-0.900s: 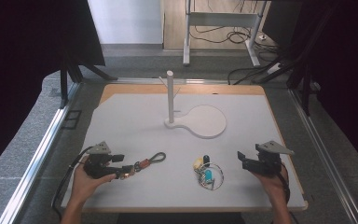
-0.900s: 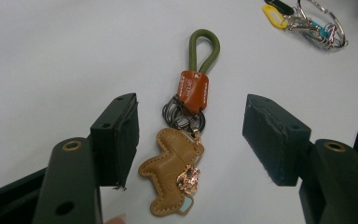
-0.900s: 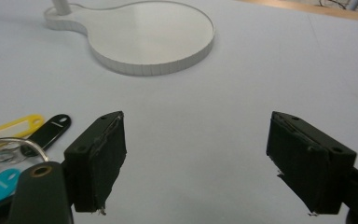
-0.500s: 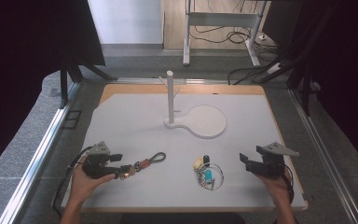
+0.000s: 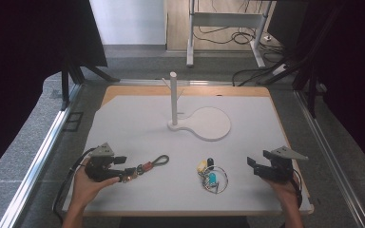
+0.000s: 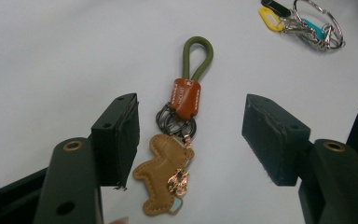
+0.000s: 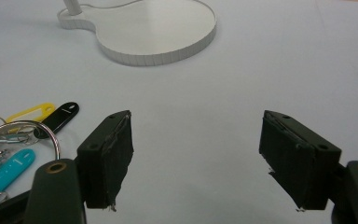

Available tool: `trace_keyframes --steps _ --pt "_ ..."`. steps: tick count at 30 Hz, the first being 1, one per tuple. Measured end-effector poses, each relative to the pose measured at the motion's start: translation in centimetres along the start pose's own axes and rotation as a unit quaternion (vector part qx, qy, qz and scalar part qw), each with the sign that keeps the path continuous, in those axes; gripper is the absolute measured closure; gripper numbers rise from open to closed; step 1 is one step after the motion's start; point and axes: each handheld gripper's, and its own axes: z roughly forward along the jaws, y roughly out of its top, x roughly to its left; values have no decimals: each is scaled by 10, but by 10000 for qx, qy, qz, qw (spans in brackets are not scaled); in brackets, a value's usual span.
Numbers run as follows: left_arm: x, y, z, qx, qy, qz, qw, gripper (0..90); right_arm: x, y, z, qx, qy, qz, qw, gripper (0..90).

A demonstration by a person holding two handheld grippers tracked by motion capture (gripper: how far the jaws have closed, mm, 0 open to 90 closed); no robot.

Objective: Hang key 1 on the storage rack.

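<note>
Between open jaws, tan-and-green keychain (image 6: 179, 135)

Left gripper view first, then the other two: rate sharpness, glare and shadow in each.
Left gripper view: leather keychain sharp, light even, shadows faint. Right gripper view: white mat evenly lit, no glare; key ring with tags cut by the left edge. High view: table bright, surroundings nearly black, small things soft.
</note>
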Motion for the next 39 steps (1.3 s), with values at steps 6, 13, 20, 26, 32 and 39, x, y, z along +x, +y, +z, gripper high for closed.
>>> trace_keyframes --steps 6,13,20,26,32,39 --pt "-8 28 2 511 43 437 9977 372 -1 -1 -3 56 -50 9 10000 268" --pt "-14 49 13 1046 138 742 9916 392 -2 -4 -9 75 -85 58 9999 272" --pt "-16 57 33 1398 342 745 9868 417 -4 -7 -10 122 -80 91 9999 276" --pt "-17 55 50 1799 339 778 9800 420 -3 -9 -9 166 -86 95 9998 280" --pt "-13 55 67 2128 242 793 9736 437 0 -11 -5 259 -69 35 9996 280" --pt "-8 58 77 2328 180 844 9687 455 3 -12 -1 336 -43 -21 9994 280"
